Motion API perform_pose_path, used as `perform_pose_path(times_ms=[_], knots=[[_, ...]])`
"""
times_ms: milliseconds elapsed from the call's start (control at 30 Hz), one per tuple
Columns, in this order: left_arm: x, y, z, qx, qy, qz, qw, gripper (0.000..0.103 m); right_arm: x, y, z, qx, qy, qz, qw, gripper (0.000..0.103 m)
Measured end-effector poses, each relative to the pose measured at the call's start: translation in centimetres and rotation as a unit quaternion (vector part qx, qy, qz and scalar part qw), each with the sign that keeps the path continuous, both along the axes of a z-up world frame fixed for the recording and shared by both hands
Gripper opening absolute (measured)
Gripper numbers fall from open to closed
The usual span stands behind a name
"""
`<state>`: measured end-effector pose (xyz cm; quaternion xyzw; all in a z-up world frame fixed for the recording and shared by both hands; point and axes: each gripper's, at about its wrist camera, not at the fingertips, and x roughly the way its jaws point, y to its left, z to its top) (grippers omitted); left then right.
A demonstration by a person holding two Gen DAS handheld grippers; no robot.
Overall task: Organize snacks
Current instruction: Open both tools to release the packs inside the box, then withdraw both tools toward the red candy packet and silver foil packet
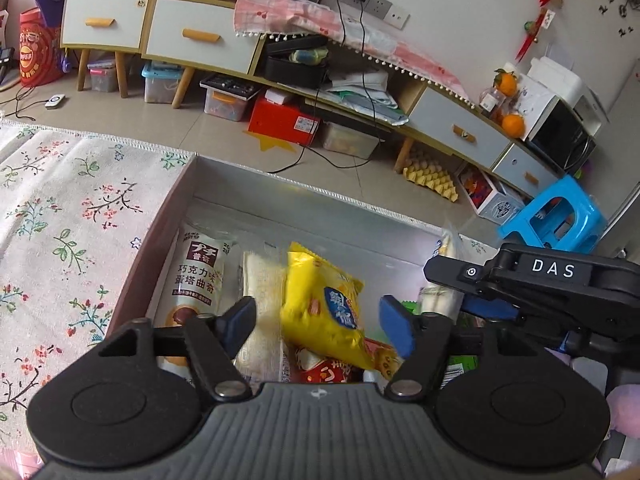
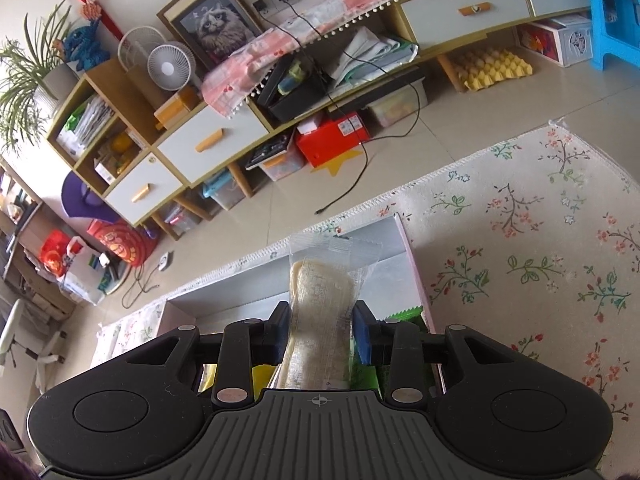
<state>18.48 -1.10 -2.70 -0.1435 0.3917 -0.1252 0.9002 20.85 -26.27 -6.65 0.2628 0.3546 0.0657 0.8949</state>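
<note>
A shallow open box [image 1: 300, 208] lies on a floral cloth and holds several snack packets. My left gripper [image 1: 320, 320] hangs open above it. A yellow packet [image 1: 320, 304] sits between the blue pads [image 1: 396, 328] without touching either. Beside it lie a white chocolate-cookie packet [image 1: 198, 268], a pale wrapped cake [image 1: 262, 280] and a red packet [image 1: 324, 372]. My right gripper [image 2: 320, 330] is shut on a clear-wrapped pale pastry [image 2: 320, 292], which sticks out forward over the box [image 2: 240, 292]. The left wrist view shows that gripper [image 1: 446, 290] at the box's right end. A green packet [image 2: 400, 314] lies under it.
The floral cloth [image 2: 520, 240] spreads on both sides of the box. Beyond it is tiled floor with a black cable [image 2: 352, 184], a long low cabinet [image 1: 200, 36] with storage bins under it, and a blue plastic stool [image 1: 560, 216].
</note>
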Motion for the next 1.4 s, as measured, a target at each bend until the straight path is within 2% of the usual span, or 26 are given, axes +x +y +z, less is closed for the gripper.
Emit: perform_pose_path(times_ms=[33,100,167,267,333,400,567,700,1000,1200,1400], knots=[[-0.1,0.1,0.1,0.002,-0.002,0.001,1.0000,0.072,-0.1,-0.1,0.1,0.002,-0.001,0.000,1.000,0.039],[-0.1,0.0,0.3,0.003,-0.002,0.003,1.0000,0.077,-0.4,-0.3,0.4,0.007,-0.005,-0.007,1.000,0.060],[-0.3,-0.1,0.5,0.005,0.000,0.001,1.0000,0.078,-0.7,-0.6,0.7,0.012,-0.006,-0.013,1.000,0.069],[-0.8,-0.1,1.0,0.014,0.001,-0.005,0.9999,0.082,-1.2,-0.8,1.2,0.012,-0.004,-0.014,1.000,0.071],[-1.3,0.2,1.4,0.015,-0.002,-0.003,0.9999,0.090,-1.7,-0.8,1.5,0.008,-0.003,-0.015,1.000,0.076],[-1.9,0.5,1.8,0.011,0.001,-0.004,0.9999,0.090,-2.4,-0.8,1.9,0.003,-0.001,-0.016,1.000,0.080],[-3.4,1.3,2.6,0.006,0.013,-0.001,0.9999,0.091,-4.3,-0.6,3.1,-0.012,0.006,-0.013,1.000,0.083],[-4.7,1.6,3.3,0.013,0.010,0.000,0.9999,0.097,-6.2,0.0,4.0,-0.026,0.007,-0.006,1.000,0.085],[-7.6,3.0,3.5,0.032,0.018,-0.011,0.9993,0.101,-9.8,1.4,5.3,-0.052,0.014,0.013,0.998,0.088],[-8.9,3.9,2.8,0.053,0.028,-0.009,0.9982,0.102,-11.5,2.4,5.0,-0.078,0.024,0.036,0.996,0.090],[-10.2,5.4,2.5,0.078,0.011,-0.012,0.9968,0.102,-13.0,3.4,4.1,-0.117,0.022,0.064,0.991,0.093]])
